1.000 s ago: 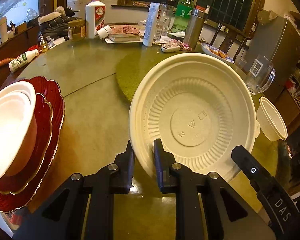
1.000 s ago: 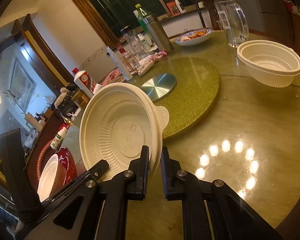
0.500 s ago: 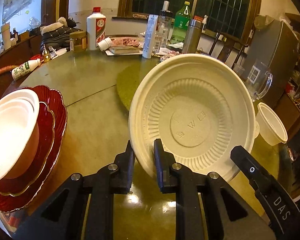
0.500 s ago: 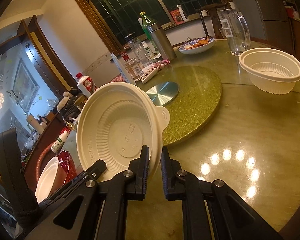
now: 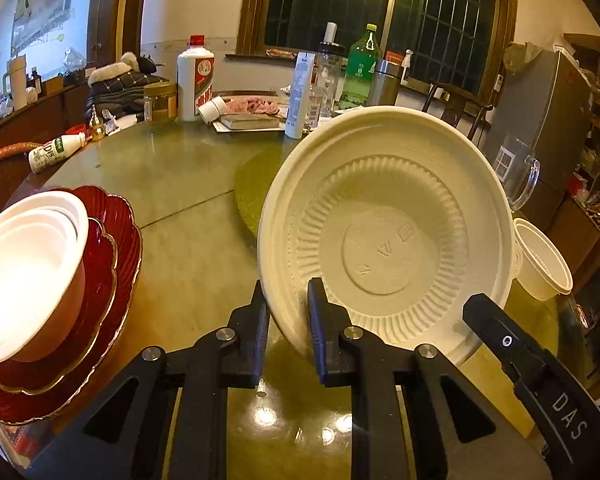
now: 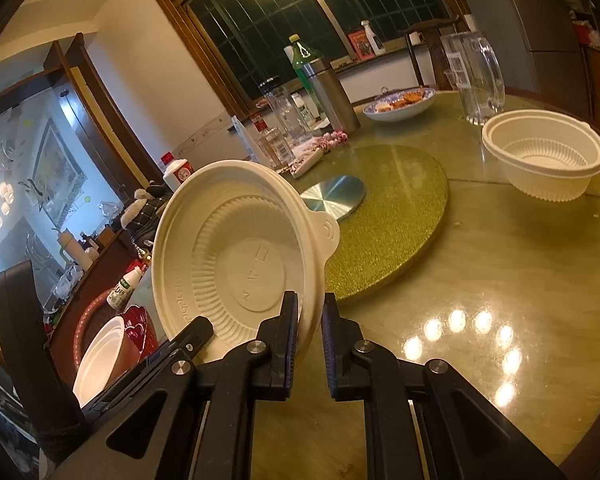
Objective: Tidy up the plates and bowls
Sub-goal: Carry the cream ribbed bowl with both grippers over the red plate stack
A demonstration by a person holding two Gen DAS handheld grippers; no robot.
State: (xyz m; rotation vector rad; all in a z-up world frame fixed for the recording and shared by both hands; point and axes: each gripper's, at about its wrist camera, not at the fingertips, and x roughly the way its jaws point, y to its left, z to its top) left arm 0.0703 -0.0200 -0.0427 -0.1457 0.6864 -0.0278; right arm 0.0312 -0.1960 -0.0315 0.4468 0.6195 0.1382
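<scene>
- Right now the left tongs [image 5: 286,304] are clenched on the near rim of a cream disposable lid [image 5: 388,236], one finger on each face of the rim.
- The right tongs [image 6: 310,316] grip the same lid [image 6: 240,264] at another spot on its rim, so both pairs hold it at once.
- The lid stands nearly on edge above the counter [image 5: 172,184], its ribbed face with the embossed centre turned toward the left wrist camera; a small tab [image 6: 328,232] juts from its upper right rim in the right wrist view.
- To the left of the lid, near the counter's edge, sits a stack: two red scalloped plates [image 5: 116,248] with gold edging, and nested bowls [image 5: 28,264], white inside, resting on top of them.
- On the far right of the counter a cream ribbed bowl [image 6: 548,160] stands upright and apart from the lid, just in front of a clear glass pitcher [image 6: 476,76].
- A gold-green turntable [image 6: 396,216] with a round metal disc [image 6: 332,196] on it lies behind the lid.
- Farther back are bottles, a steel flask [image 6: 332,96] and a patterned dish of food [image 6: 400,102].
</scene>
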